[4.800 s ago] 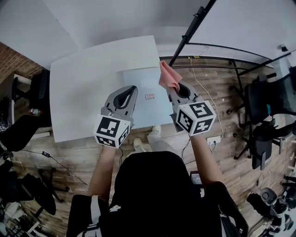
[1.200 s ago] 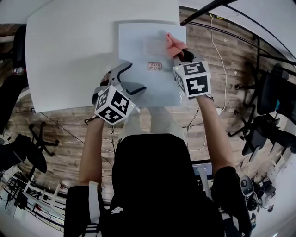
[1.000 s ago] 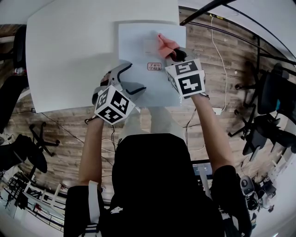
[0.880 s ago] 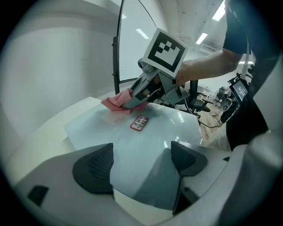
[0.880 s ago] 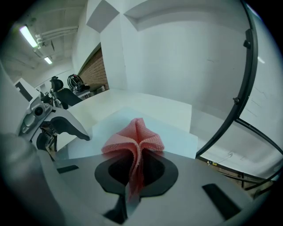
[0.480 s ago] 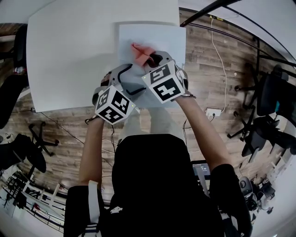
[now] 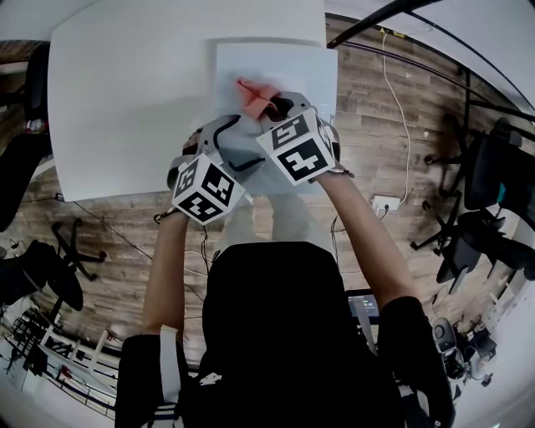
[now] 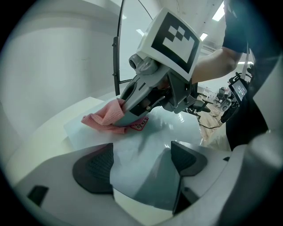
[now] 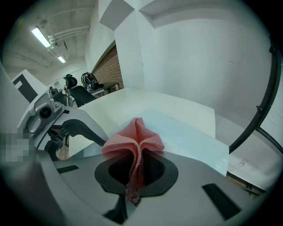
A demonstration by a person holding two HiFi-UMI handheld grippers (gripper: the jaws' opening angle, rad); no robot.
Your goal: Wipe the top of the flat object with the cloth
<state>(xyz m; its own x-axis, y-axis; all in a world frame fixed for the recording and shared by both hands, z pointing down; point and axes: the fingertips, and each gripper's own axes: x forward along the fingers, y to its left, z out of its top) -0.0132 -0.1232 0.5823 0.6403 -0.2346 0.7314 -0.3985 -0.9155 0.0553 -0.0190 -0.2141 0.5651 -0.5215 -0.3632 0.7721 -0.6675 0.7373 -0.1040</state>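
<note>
Right gripper (image 9: 137, 172) swept left, clamping cloth (image 9: 135, 139) on flat object (image 9: 190, 137) | left gripper (image 8: 141, 161) open

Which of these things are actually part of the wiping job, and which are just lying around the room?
In use:
pink cloth, held in the right gripper
pale flat sheet under it
left gripper, open at the sheet's near edge
white table

Just lying about:
office chair
floor cable
black pole
</note>
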